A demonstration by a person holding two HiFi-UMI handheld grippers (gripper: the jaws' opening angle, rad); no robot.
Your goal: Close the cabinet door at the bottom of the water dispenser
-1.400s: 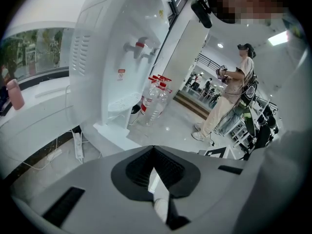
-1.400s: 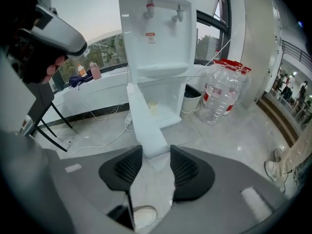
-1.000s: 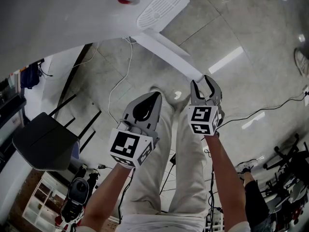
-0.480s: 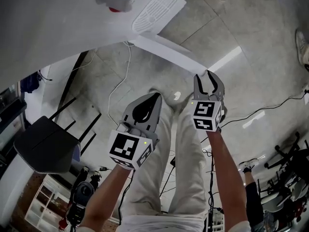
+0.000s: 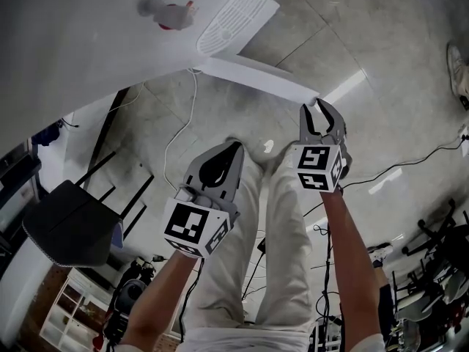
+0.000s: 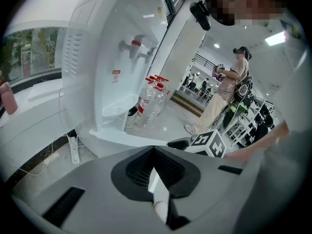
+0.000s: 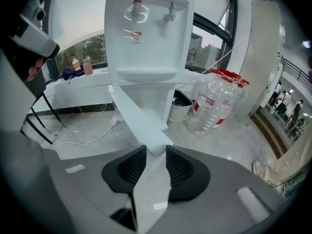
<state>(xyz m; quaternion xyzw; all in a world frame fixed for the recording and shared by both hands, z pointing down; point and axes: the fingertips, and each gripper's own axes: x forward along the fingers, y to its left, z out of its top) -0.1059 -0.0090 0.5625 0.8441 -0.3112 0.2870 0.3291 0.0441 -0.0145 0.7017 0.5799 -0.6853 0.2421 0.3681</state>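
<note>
Straddling the free corner of the flat white cabinet door [image 7: 139,118], swung out near-side from the base of the tall white plastic water dispenser [image 7: 146,38], with the right gripper [image 7: 152,152] jaws just narrowing yet still parted, left gripper [image 6: 153,149] pressed together alongside.

Water dispenser [image 7: 146,48] is cut off at the top edge

Left gripper [image 5: 236,147]: jaws together, nothing held, angled down. Right gripper [image 5: 320,112]: reached further out, jaws apart but have just been closing. The cabinet door [image 5: 256,75] corner sits at its tips, not pinched. Both forearms extended.
</note>
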